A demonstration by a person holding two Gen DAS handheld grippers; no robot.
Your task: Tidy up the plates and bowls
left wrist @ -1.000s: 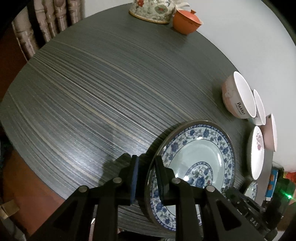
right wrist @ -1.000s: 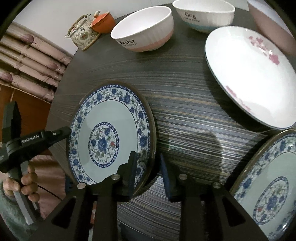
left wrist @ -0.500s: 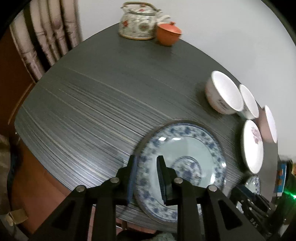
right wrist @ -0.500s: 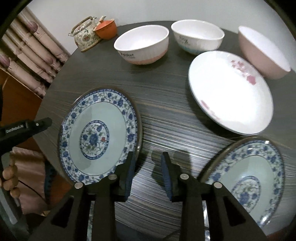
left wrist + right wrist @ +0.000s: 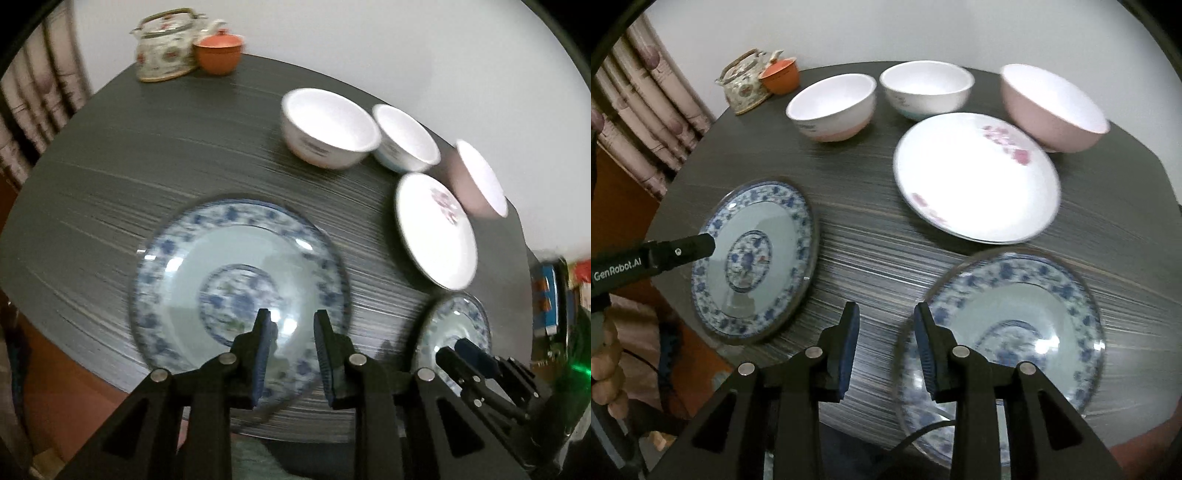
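Both grippers hang empty, jaws parted, over the worktop (image 5: 871, 229): the left gripper (image 5: 291, 328) above one blue-patterned plate (image 5: 236, 280), the right gripper (image 5: 886, 321) beside the other (image 5: 1027, 317). Each plate overhangs the near edge, so a careless nudge could tip one off.

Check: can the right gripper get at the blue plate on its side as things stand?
Probably yes. The right gripper is open and empty, and that blue plate lies flat just beside its fingers. Nothing sits on the plate; the white plate behind lies apart.
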